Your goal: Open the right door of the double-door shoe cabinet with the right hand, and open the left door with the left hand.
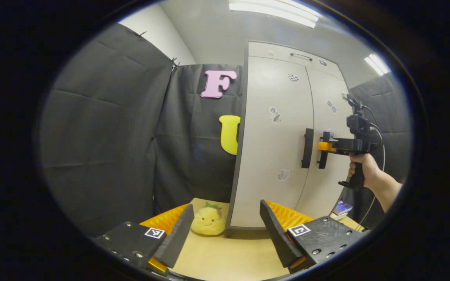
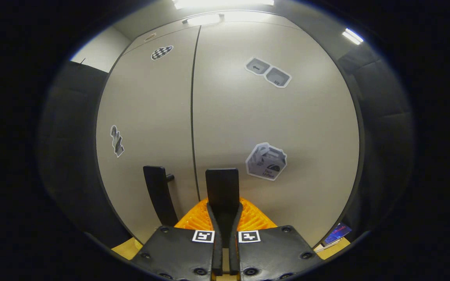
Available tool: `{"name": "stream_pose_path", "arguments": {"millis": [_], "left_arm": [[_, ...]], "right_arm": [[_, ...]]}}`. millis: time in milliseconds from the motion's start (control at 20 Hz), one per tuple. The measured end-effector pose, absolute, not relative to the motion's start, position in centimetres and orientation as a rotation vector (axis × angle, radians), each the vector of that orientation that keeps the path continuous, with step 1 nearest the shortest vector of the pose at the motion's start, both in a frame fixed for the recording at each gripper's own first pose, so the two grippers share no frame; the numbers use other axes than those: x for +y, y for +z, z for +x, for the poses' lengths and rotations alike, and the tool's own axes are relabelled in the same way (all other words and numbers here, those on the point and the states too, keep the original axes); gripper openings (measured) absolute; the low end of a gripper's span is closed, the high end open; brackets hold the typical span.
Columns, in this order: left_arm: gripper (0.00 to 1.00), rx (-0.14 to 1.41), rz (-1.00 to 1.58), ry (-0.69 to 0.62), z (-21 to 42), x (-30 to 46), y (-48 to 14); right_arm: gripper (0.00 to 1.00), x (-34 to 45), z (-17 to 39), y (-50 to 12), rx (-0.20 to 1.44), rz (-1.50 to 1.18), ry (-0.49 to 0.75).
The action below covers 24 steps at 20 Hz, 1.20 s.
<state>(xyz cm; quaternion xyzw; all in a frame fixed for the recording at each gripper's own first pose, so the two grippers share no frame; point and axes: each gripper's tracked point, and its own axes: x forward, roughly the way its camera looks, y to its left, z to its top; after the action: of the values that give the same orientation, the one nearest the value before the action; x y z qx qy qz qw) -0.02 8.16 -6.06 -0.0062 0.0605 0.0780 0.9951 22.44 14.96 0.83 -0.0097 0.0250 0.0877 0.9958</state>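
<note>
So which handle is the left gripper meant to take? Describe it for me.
Find the pale double-door shoe cabinet. Two dark vertical bar handles sit side by side at its centre seam. Yours is the left handle, standing free; the right handle has the right gripper closed on it.

Bright ceiling strip lights (image 1: 274, 8), sharp focus, fisheye-bent edges (no glare)

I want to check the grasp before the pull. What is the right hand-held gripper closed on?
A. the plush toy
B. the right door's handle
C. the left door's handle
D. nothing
B: in the right gripper view the right hand-held gripper has both fingers pressed on the right door's handle, beside the free left handle.
</note>
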Motion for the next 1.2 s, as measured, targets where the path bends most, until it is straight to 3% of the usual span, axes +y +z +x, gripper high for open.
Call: {"name": "stream_pose_path", "arguments": {"millis": [1200], "left_arm": [[1.00, 0.149, 0.009, 0.070, -4.1, 0.3, -5.9]], "right_arm": [[0.08, 10.4, 12.2, 1.0, 0.049, 0.009, 0.303]]}}
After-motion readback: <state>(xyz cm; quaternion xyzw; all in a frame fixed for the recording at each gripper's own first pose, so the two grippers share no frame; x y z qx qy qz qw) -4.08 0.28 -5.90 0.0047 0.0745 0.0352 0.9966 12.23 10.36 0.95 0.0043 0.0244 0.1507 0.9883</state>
